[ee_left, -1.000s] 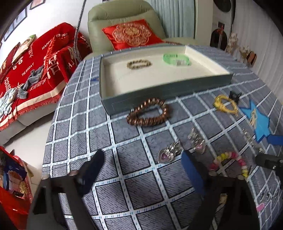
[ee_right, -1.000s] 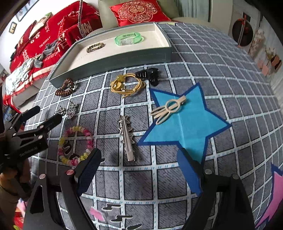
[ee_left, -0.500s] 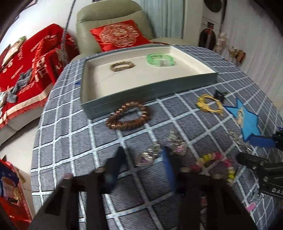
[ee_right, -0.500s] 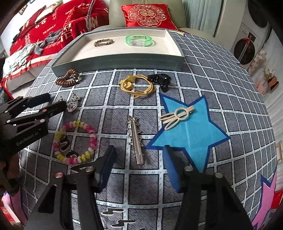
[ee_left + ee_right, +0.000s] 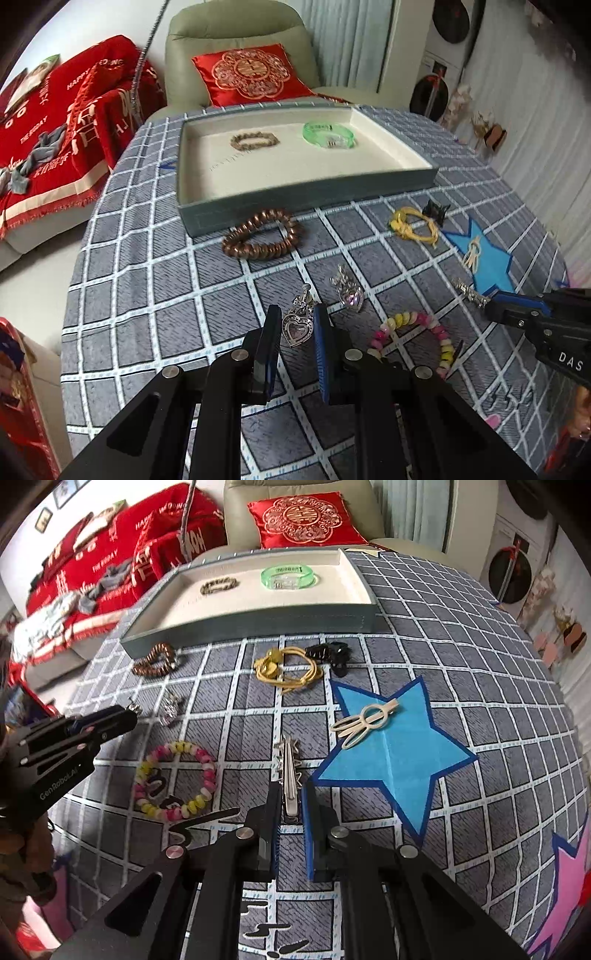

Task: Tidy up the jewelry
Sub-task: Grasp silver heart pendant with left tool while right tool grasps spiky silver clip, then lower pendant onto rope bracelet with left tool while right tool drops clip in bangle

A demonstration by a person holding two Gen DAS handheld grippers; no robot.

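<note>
Surface: grey checked tablecloth (image 5: 147, 288) over a round table, with a green armchair (image 5: 236, 48) and red cushion (image 5: 255, 74) at the far side and a red throw (image 5: 66, 122) on the far left.
Tray: grey-walled tray (image 5: 306, 192) with a cream floor sits at the far middle of the cloth; a dull beaded bracelet (image 5: 254, 140) and a green bangle (image 5: 328, 134) lie inside, apart from each other.
Brown bracelet: brown bead bracelet (image 5: 263, 235) lies on the cloth, just beside the tray's near wall.
Left claw: left gripper (image 5: 295, 334) has its fingers drawn narrow around a heart pendant (image 5: 297, 328); the pendant lies between the pads, and whether they press it I cannot tell.
Second pendant: another heart pendant (image 5: 349, 291) lies near, to the right of the first.
Right claw: right gripper (image 5: 290, 821) is also narrow, its fingers either side of the near end of a silver hair clip (image 5: 290, 775); contact cannot be told.
Pastel bracelet: pink and yellow bead bracelet (image 5: 175, 781) lies left of the silver clip, between the two grippers.
Star: blue paper star (image 5: 402, 753) lies right of the clip, with a cream hair clip (image 5: 364, 722) on it.
Far pieces: yellow cord bracelet (image 5: 288, 666) and black claw clip (image 5: 330, 655) lie touching, near the tray's front wall.
</note>
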